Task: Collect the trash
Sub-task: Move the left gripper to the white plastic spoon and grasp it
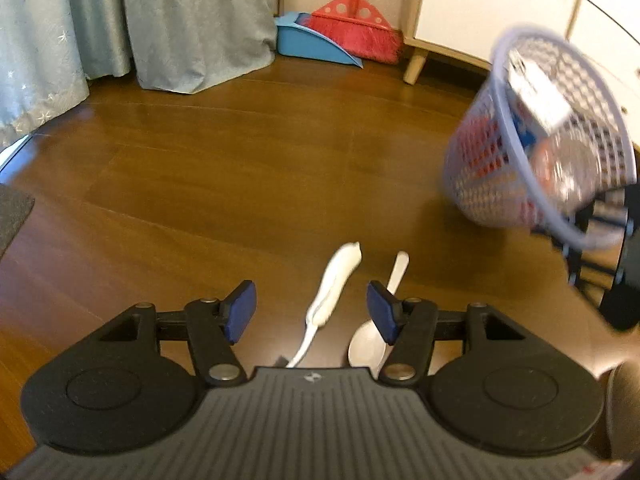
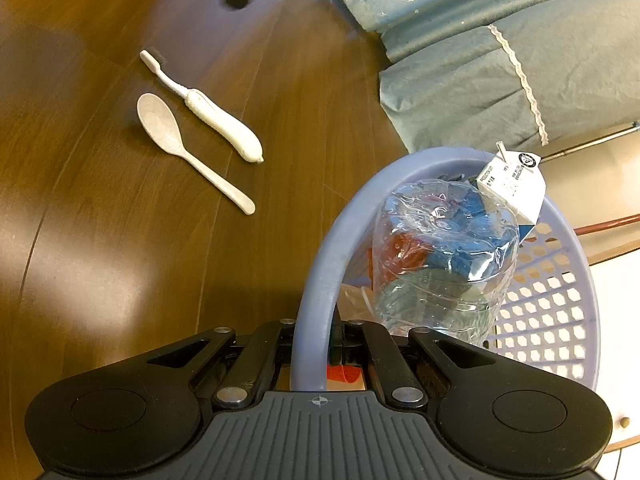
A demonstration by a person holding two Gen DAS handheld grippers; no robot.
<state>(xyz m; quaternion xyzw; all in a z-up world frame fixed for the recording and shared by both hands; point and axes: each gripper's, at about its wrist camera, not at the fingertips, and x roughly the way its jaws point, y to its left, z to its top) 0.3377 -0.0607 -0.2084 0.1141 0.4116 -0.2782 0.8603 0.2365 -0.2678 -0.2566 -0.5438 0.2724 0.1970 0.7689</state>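
Note:
A lavender mesh basket [image 2: 320, 280] hangs tilted above the wood floor, and my right gripper [image 2: 316, 340] is shut on its rim. Inside lie a crushed clear plastic bottle [image 2: 444, 256], a white carton [image 2: 516, 184] and red and blue scraps. In the left wrist view the same basket [image 1: 480, 152] is blurred at the right. My left gripper [image 1: 311, 312] is open just above the floor. A white toothbrush [image 1: 336, 284] lies between its blue pads [image 1: 240, 312], and a beige spoon [image 1: 370, 344] lies under the right finger. Both toothbrush [image 2: 216, 114] and spoon [image 2: 176, 138] show side by side in the right wrist view.
A blue dustpan [image 1: 308, 40] and red broom [image 1: 356, 28] lean at the far wall beside grey curtains [image 1: 180, 20]. A white cabinet [image 1: 492, 0] on wooden legs stands at the right. A dark mat corner [image 1: 12, 212] lies at the left.

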